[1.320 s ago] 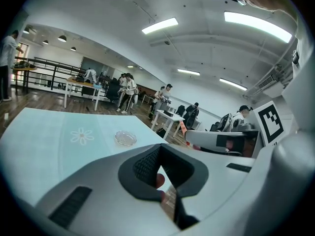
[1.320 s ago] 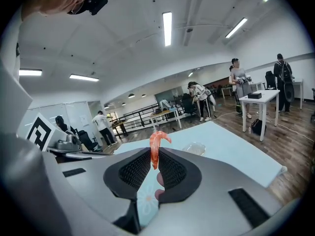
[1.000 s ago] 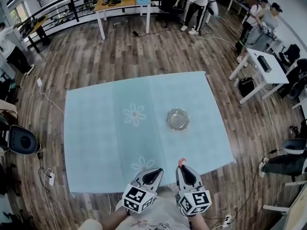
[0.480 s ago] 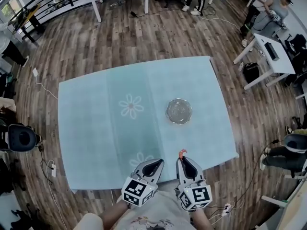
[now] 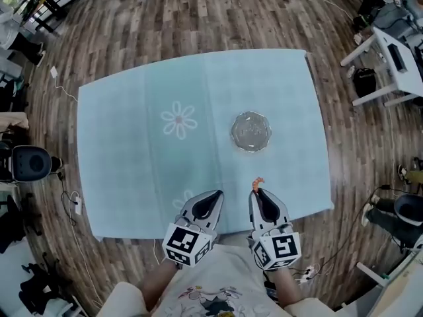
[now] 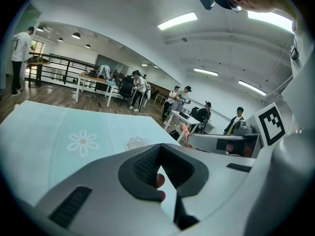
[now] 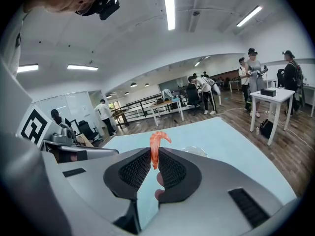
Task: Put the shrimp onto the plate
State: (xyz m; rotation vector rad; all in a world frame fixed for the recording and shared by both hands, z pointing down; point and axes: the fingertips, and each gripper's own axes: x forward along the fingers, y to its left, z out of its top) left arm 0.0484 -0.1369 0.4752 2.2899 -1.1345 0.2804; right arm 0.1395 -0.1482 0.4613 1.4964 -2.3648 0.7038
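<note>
An orange shrimp (image 7: 155, 146) stands upright, pinched between the jaws of my right gripper (image 7: 153, 163), and pokes out past the tips over the table's near edge (image 5: 257, 183). The clear glass plate (image 5: 250, 131) sits empty on the pale blue tablecloth (image 5: 132, 150), ahead of my right gripper (image 5: 256, 191) and a little to its left. My left gripper (image 5: 215, 195) hovers beside it at the near edge, jaws closed together on nothing (image 6: 158, 163). The plate appears small in the left gripper view (image 6: 137, 142) and behind the jaws in the right gripper view (image 7: 194, 151).
The cloth bears a white flower print (image 5: 178, 121) left of the plate. Wood floor surrounds the table. A white desk (image 5: 396, 58) stands at the right, a black chair (image 5: 30, 164) at the left. People stand far off in the room (image 7: 253, 82).
The head view has tilted down and closer to the table. Both grippers stay at the near edge, with the shrimp still held in the right one.
</note>
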